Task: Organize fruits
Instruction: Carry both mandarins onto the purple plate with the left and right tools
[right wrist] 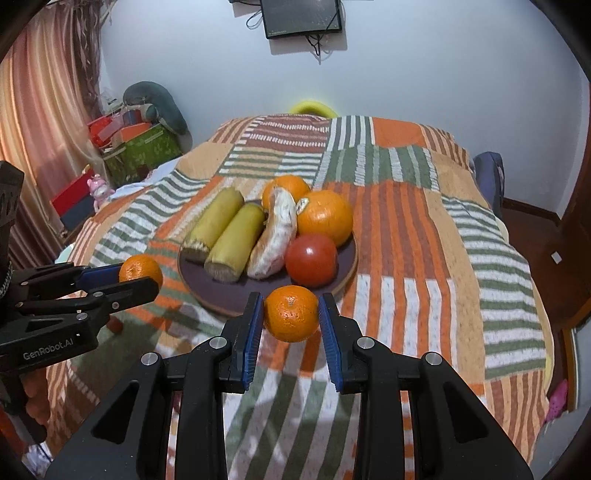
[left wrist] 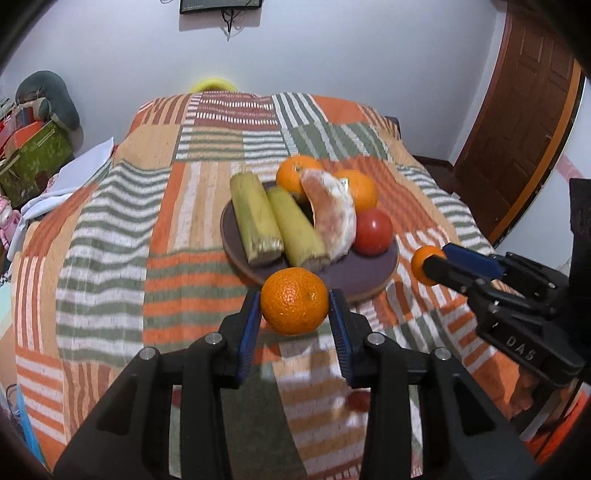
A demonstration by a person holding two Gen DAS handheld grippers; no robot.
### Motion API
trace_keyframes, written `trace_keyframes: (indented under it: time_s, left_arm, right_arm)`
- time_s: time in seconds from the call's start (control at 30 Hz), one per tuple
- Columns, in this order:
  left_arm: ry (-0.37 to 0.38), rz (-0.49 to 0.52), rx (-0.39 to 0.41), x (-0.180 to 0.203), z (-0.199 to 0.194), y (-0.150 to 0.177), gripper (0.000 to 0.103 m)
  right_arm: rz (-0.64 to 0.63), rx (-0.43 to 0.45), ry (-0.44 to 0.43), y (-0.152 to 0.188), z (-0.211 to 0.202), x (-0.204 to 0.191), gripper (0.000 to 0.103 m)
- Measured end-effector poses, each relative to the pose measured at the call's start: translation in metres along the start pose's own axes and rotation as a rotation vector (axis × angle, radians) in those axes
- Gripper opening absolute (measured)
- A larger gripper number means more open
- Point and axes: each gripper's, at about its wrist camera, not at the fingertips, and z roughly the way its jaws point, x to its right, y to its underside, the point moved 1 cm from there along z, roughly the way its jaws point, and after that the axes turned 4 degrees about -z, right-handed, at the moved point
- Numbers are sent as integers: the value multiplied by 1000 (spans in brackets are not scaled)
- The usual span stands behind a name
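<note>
On the bedspread (right wrist: 406, 258), a plate (right wrist: 207, 291) bearing two corn cobs (right wrist: 221, 232) at left, a peeled fruit (right wrist: 275, 236) beside them, two oranges (right wrist: 325, 218) behind, a tomato (right wrist: 312, 260) at right front. Before the plate's near rim, a mandarin (right wrist: 291, 314) between the right gripper (right wrist: 291, 317) fingers. Left of the plate, another mandarin (left wrist: 294, 301) in the left gripper (left wrist: 294, 306).

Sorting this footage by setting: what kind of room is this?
Most likely a bedroom: the plate of fruit sits on a bed under a striped patchwork quilt, with a curtain at the side and a screen on the wall.
</note>
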Motion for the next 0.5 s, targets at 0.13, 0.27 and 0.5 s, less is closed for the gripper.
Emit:
trace_keyframes:
  time_s: [0.13, 0.27, 0.5]
  left_arm:
    - [4, -9, 14, -2, 8, -13, 37]
    - [6, -19, 15, -5, 18, -19, 37]
    - [4, -14, 5, -8, 32, -21, 37]
  right_arm:
    - [-18, 11, -9, -10, 10, -3, 28]
    - [-33, 12, -18, -16, 20, -6, 28]
    - [-51, -16, -30, -18, 41, -9, 28]
